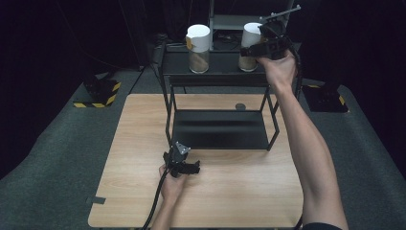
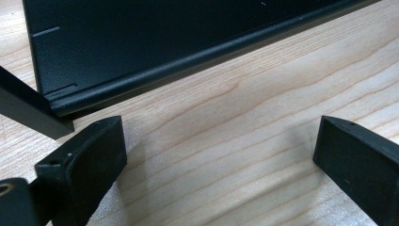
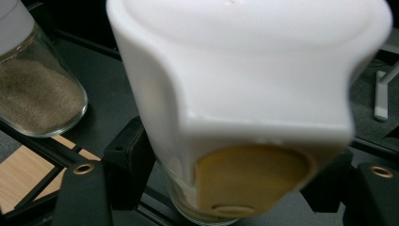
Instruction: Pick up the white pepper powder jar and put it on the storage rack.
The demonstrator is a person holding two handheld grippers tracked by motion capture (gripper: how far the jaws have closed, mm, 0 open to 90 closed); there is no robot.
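Observation:
Two glass jars with white lids and brownish powder stand on the top shelf of a black rack (image 1: 225, 67). The left jar (image 1: 198, 48) stands free; its glass also shows in the right gripper view (image 3: 37, 99). My right gripper (image 1: 261, 48) reaches over the shelf to the right jar (image 1: 249, 45). In the right gripper view that jar (image 3: 244, 94) has a yellow tab on its lid, and my right gripper (image 3: 228, 174) is shut on its glass body. My left gripper (image 1: 189, 167) rests low over the wooden table, and stands open (image 2: 221, 150) with bare wood between its fingers.
The rack's lower shelf (image 1: 220, 129) sits on the table (image 1: 239, 201), its front lip (image 2: 188, 61) just beyond the left gripper. A small dark disc (image 1: 240, 106) lies behind the rack. Yellow-and-black striped bases (image 1: 98, 93) stand on the grey floor.

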